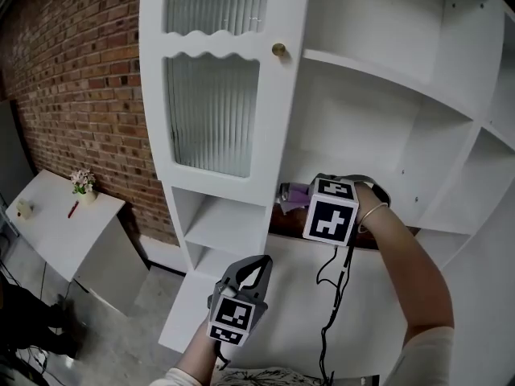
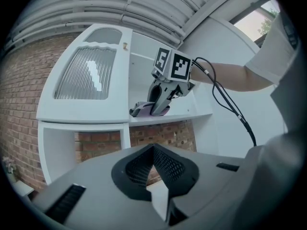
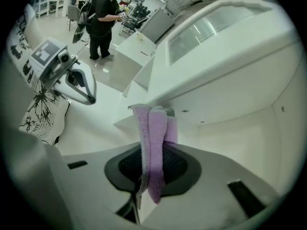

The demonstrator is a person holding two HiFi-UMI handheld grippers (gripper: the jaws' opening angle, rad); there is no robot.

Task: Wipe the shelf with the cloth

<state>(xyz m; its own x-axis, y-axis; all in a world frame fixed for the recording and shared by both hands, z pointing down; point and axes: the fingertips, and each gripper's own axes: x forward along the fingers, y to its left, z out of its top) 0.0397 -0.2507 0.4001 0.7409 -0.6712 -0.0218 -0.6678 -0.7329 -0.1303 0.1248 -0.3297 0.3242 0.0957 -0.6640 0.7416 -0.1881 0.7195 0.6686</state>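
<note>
**A:** What's the big worry here?

**B:** The white cabinet itself. The right gripper works at the left end of the open shelf, just beside the ribbed-glass door. A careless sweep leftward could knock the door's frame, I'd say.

**A:** And the shelf?

**B:** Most of it runs off to the right. If the strokes stay short, that end may go unwiped.

**A:** What are the grippers holding?

**B:** The right one's jaws are clamped on the purple cloth, which sits bunched on the shelf's left part. The left gripper hangs low and near, well apart from the shelf, with its jaws closed together on nothing.

**A:** So could the cloth slip?

**B:** Possibly. It's pinched in a narrow fold, so dragging hard against the board might pull it free, or leave only a thin strip touching.

**A:** Anything smaller?

**B:** The black cable dangling below the right gripper could snag on the shelf's edge.
</note>
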